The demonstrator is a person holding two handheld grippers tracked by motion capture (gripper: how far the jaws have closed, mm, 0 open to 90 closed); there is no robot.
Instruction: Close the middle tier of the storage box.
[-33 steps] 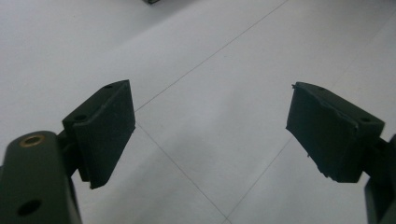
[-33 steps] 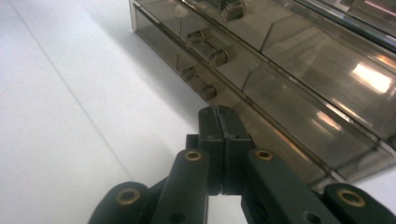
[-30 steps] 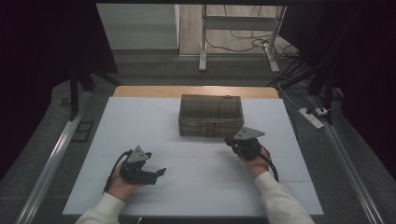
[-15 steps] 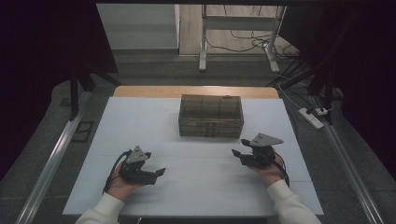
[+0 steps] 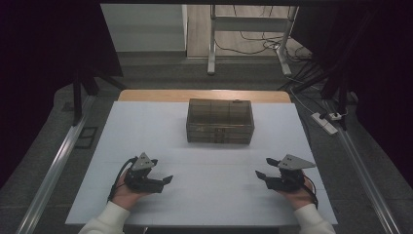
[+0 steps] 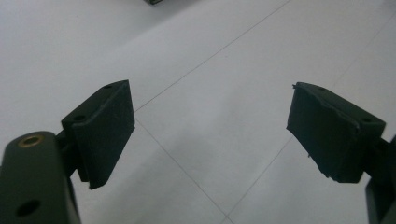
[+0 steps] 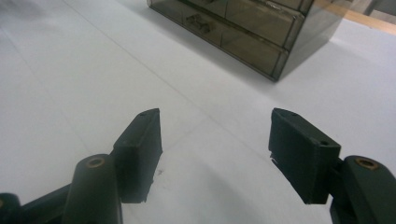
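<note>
**Right hand-held gripper away from the box, jaws apart**

Since the earlier frame, my right hand-held gripper (image 5: 262, 177) has slid from the box's right front corner to the lower right of the high view, and its jaws have just been opening with nothing between them. It now sits low over the white tabletop (image 5: 209, 195), well apart from the box, jaws pointing toward the middle of the frame. My left hand-held gripper (image 5: 167, 180) holds the same spot at the lower left as before, released too, its jaws spread wide with only bare tabletop showing between them in the left gripper view (image 6: 210, 135).

I see the dark, translucent box (image 5: 220, 121) closed in the upper middle of the high view, toward the far edge of the white sheet, touching neither hand-held gripper. In the right gripper view the box (image 7: 243, 28) fills the upper part of the frame, beyond the spread jaws, showing its drawer fronts and a small latch.
</note>
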